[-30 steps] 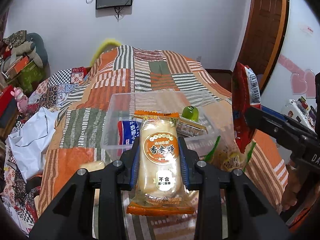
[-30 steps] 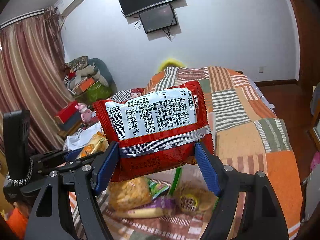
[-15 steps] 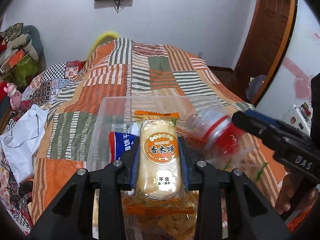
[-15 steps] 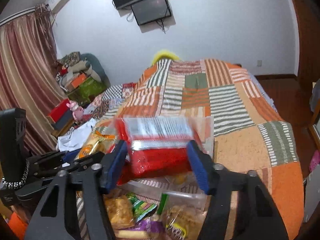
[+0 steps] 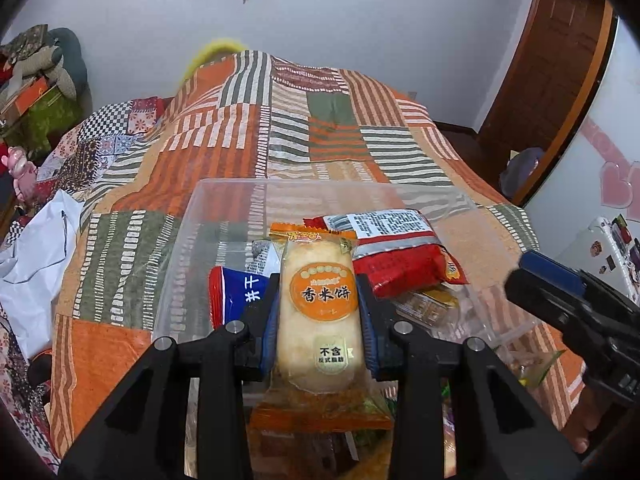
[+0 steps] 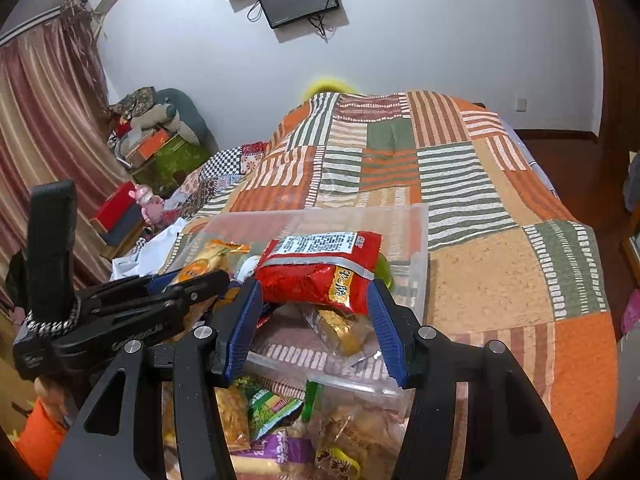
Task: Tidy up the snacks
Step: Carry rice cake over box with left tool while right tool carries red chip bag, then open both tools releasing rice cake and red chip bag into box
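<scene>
Patchwork bed (image 5: 120,344); left gripper (image 5: 319,312) clamps rice cracker (image 5: 320,312); right gripper (image 6: 316,320) parted.

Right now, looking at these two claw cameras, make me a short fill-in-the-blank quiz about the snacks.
1. The left claw is shut on a ____ cake packet.
2. The red snack bag lies in the clear ____ box.
3. The box sits on a patchwork ____.

Missing words: rice; plastic; bedspread

Both views are taken from just behind the gripper fingers, angled down and close over the clear bin (image 5: 248,200). The bin (image 6: 416,248), the patchwork bed (image 6: 500,264) and the far wall are shared by both.
</scene>
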The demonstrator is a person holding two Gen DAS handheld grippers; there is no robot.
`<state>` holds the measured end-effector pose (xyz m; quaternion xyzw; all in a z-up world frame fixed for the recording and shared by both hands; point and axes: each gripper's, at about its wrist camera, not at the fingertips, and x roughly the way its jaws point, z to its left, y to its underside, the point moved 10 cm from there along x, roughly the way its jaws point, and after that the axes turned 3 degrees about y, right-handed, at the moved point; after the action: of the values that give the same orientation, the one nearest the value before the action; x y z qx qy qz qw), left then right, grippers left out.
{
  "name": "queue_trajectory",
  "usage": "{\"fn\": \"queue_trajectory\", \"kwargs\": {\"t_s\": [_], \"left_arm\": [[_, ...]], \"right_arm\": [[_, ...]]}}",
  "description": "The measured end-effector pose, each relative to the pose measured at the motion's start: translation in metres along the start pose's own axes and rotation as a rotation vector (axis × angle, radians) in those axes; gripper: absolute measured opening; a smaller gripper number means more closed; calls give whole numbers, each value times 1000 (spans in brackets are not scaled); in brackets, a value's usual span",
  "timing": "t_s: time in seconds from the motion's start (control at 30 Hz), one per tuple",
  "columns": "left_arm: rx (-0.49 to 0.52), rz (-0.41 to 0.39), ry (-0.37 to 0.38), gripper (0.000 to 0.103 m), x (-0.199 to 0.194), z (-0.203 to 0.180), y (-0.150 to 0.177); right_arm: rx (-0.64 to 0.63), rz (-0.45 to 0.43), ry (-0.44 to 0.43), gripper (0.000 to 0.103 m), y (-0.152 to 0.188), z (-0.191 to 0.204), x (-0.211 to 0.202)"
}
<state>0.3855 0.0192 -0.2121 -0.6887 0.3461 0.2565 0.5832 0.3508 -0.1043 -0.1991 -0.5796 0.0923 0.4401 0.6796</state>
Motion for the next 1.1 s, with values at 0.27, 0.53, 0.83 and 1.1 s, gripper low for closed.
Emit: {"fn": "queue_trajectory", "kwargs": {"t_s": [0.27,0.53,0.83,1.1], "left_arm": [[-14,28,-19,36,13,7,0],[-45,20,-20,61,5,12,9],[5,-26,-32,64,-36,8,21],[45,-58,-42,69,-80,13,42]], "right_arm": [[1,21,2,51,9,-7,-3],[-6,13,4,65,16,-10,-12],[-20,8,20,68,22,-11,-21],[-49,-5,62,74,34,-14,-37]]}}
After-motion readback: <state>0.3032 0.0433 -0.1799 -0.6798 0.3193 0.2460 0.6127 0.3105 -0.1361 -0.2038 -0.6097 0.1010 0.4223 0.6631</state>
